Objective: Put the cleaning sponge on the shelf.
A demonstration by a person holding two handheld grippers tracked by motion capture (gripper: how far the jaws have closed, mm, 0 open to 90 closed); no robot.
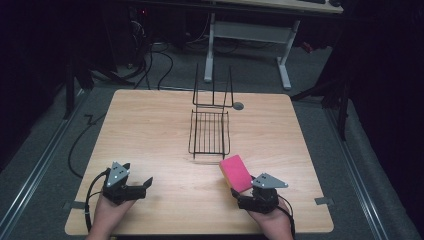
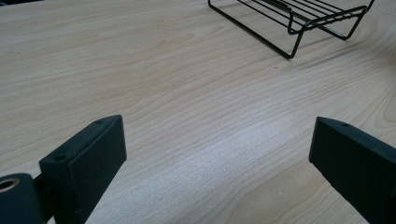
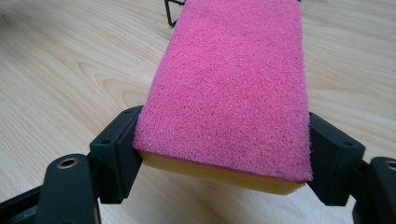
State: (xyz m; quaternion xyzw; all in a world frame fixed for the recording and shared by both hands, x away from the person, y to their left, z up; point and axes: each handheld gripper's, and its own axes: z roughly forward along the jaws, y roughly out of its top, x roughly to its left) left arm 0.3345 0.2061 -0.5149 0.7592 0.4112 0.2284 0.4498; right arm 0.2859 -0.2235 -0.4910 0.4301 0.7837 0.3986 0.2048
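A pink sponge (image 1: 236,172) with a yellow underside lies near the table's front right, just in front of a black wire rack (image 1: 209,133). My right gripper (image 1: 239,194) is shut on the sponge's near end; in the right gripper view the two jaws press against both sides of the sponge (image 3: 233,88). My left gripper (image 1: 145,185) rests at the front left of the table, open, with bare wood between its jaws (image 2: 217,154). The wire rack (image 2: 299,18) appears at the top of the left gripper view.
The wire rack's upright back (image 1: 213,90) stands toward the far edge of the wooden table (image 1: 150,135), beside a small grey disc (image 1: 238,106). A white-legged desk (image 1: 250,35) and cables sit beyond the table on the floor.
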